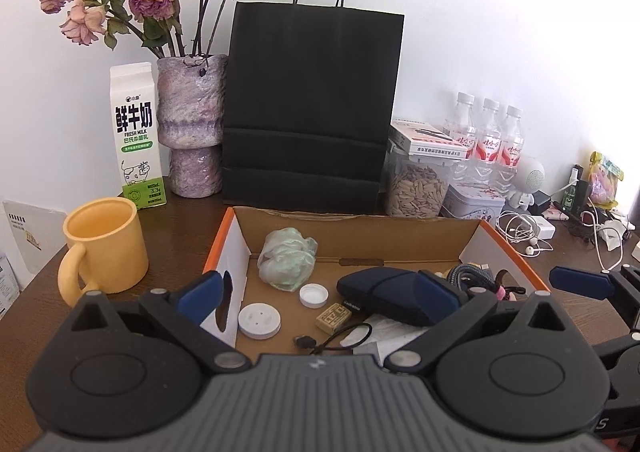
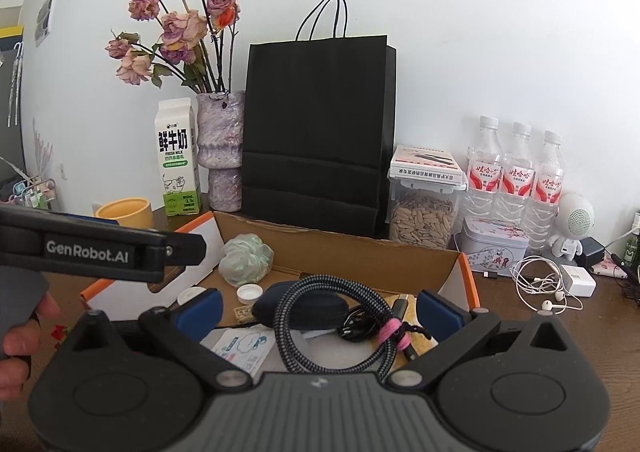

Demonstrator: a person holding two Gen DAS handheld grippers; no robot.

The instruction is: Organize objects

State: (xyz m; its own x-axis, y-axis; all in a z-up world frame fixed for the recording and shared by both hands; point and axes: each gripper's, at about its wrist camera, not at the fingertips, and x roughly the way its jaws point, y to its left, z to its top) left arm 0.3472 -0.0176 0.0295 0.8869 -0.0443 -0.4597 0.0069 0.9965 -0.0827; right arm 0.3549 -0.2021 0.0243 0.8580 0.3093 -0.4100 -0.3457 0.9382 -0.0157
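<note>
Hovering over the cardboard box (image 1: 360, 230) on the counter (image 1: 180, 212), my left claw (image 1: 320, 292) and right claw (image 2: 318, 310) gape fully, empty; braided cable (image 2: 304, 304) lies inside.

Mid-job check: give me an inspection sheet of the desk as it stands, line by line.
Surface: dark wooden desk, crowded along the wall.
Job's things: open cardboard box holding a crumpled plastic bag, two white caps, a navy pouch and a braided cable coil.
Clutter: yellow mug, milk carton, vase of dried roses, black paper bag, seed jar, three water bottles.
Grippers: left tool open, nothing between its pads; right tool open over the coil, not gripping it.
Cables: white earphones and charger loose right of the box.
Surroundings: white wall.
</note>
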